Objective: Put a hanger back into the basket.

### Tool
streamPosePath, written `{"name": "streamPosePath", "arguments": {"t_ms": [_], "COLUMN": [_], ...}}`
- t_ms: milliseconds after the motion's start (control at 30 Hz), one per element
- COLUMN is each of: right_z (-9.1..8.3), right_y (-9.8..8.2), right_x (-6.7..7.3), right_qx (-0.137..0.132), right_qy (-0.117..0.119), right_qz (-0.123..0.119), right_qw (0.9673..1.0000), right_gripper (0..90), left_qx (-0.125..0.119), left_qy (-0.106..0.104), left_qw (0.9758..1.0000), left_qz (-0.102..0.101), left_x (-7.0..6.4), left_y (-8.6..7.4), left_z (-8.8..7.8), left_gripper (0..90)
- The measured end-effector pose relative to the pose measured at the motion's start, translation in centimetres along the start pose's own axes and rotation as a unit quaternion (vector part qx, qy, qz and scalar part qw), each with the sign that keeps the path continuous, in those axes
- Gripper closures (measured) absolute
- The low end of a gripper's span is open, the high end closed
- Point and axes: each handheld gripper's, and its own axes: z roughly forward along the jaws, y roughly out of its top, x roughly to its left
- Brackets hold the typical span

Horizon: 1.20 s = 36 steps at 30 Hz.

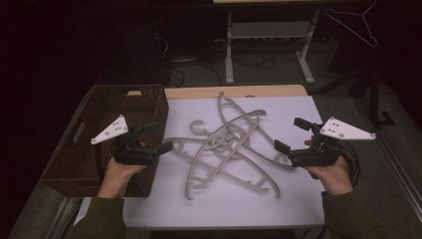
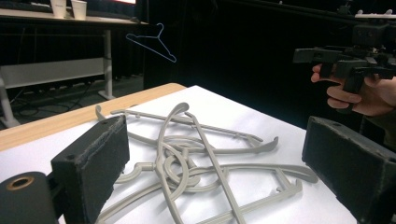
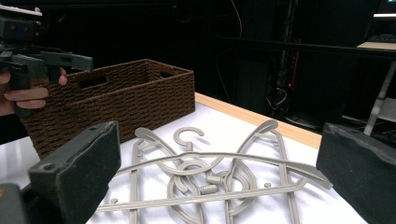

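both hand-held grippers point(image 1: 222, 141) seemingly level, facing hangers point(image 1: 231, 144).

A dim lab: cables on the floor point(image 1: 199, 67), a bare metal-legged bench point(image 1: 268, 30).

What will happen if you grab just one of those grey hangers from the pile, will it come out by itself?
Probably not cleanly: the grey hangers lie crossed, hooks and arms interlocked, so lifting one may drag others. They look like thin moulded plastic, likely stiff and light. On the smooth white tabletop a pushed hanger would probably slide, not roll.
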Motion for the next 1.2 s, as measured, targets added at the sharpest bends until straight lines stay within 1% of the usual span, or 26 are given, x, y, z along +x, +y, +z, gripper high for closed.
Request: {"name": "streamPosePath", "arguments": {"t_ms": [133, 167, 200, 333, 433, 467, 533, 567, 600, 633, 700, 733, 767, 800, 833, 867, 900, 933, 967, 1033, 1067, 1100, 1133, 1167, 1200], "right_z": [-0.1, 0.0, 0.0, 0.2, 0.3, 0.4, 0.4, 0.4, 0.5, 0.5, 0.4, 0.4, 0.3, 0.3, 0.2, 0.2, 0.2, 0.1, 0.1, -0.1, -0.1, -0.2, -0.2, -0.4, -0.4], "right_y": [0.1, 0.1, 0.0, -0.3, -0.9, -1.2, -1.5, -1.8, -2.0, -2.3, -2.8, -2.8, -3.4, -3.4, -3.8, -3.8, -4.3, -4.5, -4.5, -5.2, -5.4, -5.6, -5.6, -6.0, -6.0], "right_x": [0.0, 0.1, 0.1, 0.1, 0.4, 0.4, 0.4, 0.5, 0.5, 0.6, 0.6, 0.6, 0.6, 0.6, 0.6, 0.6, 0.6, 0.6, 0.6, 0.5, 0.4, 0.4, 0.4, 0.5, 0.5], "right_qx": [0.003, 0.008, 0.011, 0.031, 0.040, 0.048, 0.052, 0.057, 0.058, 0.061, 0.068, 0.068, 0.072, 0.072, 0.076, 0.076, 0.079, 0.080, 0.080, 0.085, 0.085, 0.086, 0.086, 0.088, 0.088], "right_qy": [0.000, -0.003, -0.005, -0.017, -0.018, -0.017, -0.018, -0.018, -0.019, -0.020, -0.022, -0.022, -0.025, -0.025, -0.027, -0.027, -0.029, -0.029, -0.029, -0.032, -0.033, -0.032, -0.032, -0.034, -0.034], "right_qz": [-0.002, -0.002, -0.002, -0.010, -0.008, -0.008, -0.011, -0.008, -0.011, -0.010, -0.007, -0.007, -0.004, -0.004, -0.001, -0.001, 0.001, 0.000, 0.000, 0.006, 0.008, 0.010, 0.010, 0.014, 0.014], "right_qw": [1.0000, 1.0000, 0.9999, 0.9993, 0.9990, 0.9987, 0.9984, 0.9982, 0.9980, 0.9979, 0.9974, 0.9974, 0.9971, 0.9971, 0.9967, 0.9967, 0.9965, 0.9964, 0.9964, 0.9958, 0.9958, 0.9957, 0.9957, 0.9954, 0.9954], "right_gripper": [0.0, 0.0, 0.0, 0.0, 0.0, 0.0, 0.0, 0.0, 0.0, 0.0, 0.0, 0.0, 0.0, 0.0, 0.0, 0.0, 0.0, 0.0, 0.0, 0.0, 0.0, 0.0, 0.0, 0.0, 0.0], "left_qx": [0.006, 0.009, 0.020, 0.044, 0.067, 0.070, 0.073, 0.085, 0.085, 0.096, 0.113, 0.113, 0.127, 0.127, 0.139, 0.139, 0.148, 0.152, 0.152, 0.164, 0.164, 0.175, 0.175, 0.187, 0.187], "left_qy": [-0.002, -0.002, -0.001, 0.002, 0.004, 0.005, 0.004, 0.005, 0.005, 0.007, 0.014, 0.014, 0.020, 0.020, 0.023, 0.023, 0.029, 0.030, 0.030, 0.035, 0.035, 0.043, 0.043, 0.054, 0.054], "left_qw": [1.0000, 1.0000, 0.9998, 0.9989, 0.9975, 0.9973, 0.9971, 0.9961, 0.9961, 0.9951, 0.9932, 0.9932, 0.9912, 0.9912, 0.9896, 0.9896, 0.9881, 0.9875, 0.9875, 0.9854, 0.9854, 0.9833, 0.9833, 0.9806, 0.9806], "left_qz": [0.003, 0.002, 0.005, 0.012, 0.023, 0.023, 0.022, 0.022, 0.022, 0.022, 0.024, 0.024, 0.029, 0.029, 0.030, 0.030, 0.030, 0.026, 0.026, 0.024, 0.024, 0.026, 0.026, 0.024, 0.024], "left_x": [-0.3, -0.5, -0.7, -1.6, -2.2, -2.4, -2.6, -2.8, -2.8, -3.1, -3.2, -3.2, -3.3, -3.3, -3.2, -3.2, -3.0, -3.0, -3.0, -2.7, -2.7, -2.4, -2.4, -2.1, -2.1], "left_y": [0.1, 0.1, 0.2, 0.4, 0.4, 0.4, 0.3, 0.3, 0.3, 0.1, -0.1, -0.1, -0.4, -0.4, -0.6, -0.6, -0.9, -1.0, -1.0, -1.3, -1.3, -1.6, -1.6, -2.0, -2.0], "left_z": [0.3, 0.5, 0.7, 1.6, 2.5, 2.7, 3.0, 3.6, 3.6, 4.2, 4.9, 4.9, 5.6, 5.6, 6.4, 6.4, 7.1, 7.4, 7.4, 8.3, 8.3, 8.9, 8.9, 9.6, 9.6], "left_gripper": [6.9, 6.9, 6.9, 6.9, 6.9, 6.9, 7.2, 7.2, 7.2, 7.2, 7.2, 7.2, 7.4, 7.5, 7.5, 7.5, 7.5, 7.5, 8.0, 11.0, 12.0, 12.1, 12.9, 13.1, 13.2]}}
